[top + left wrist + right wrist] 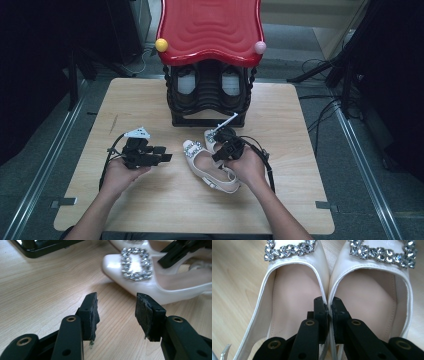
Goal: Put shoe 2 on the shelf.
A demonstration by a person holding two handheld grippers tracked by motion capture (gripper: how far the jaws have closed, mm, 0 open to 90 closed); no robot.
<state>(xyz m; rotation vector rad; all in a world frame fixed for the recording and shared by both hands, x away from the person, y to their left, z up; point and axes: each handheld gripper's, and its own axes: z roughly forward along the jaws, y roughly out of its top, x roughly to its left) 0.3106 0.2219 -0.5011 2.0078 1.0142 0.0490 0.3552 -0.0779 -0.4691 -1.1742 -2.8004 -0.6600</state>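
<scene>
Between the right gripper's (329,305) fingers sit both shoes' (294,297) pinched inner walls; thin edges could slip free. The left gripper (116,308) waits wide, empty.

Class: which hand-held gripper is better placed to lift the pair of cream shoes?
Right hand-held gripper: its jaws pinch both cream shoes together. Left hand-held gripper stands open beside them.

Light wooden table (150,210) is standing on grey floor (45,150); dark surroundings are flanking it; cables (320,107) are trailing right.
</scene>
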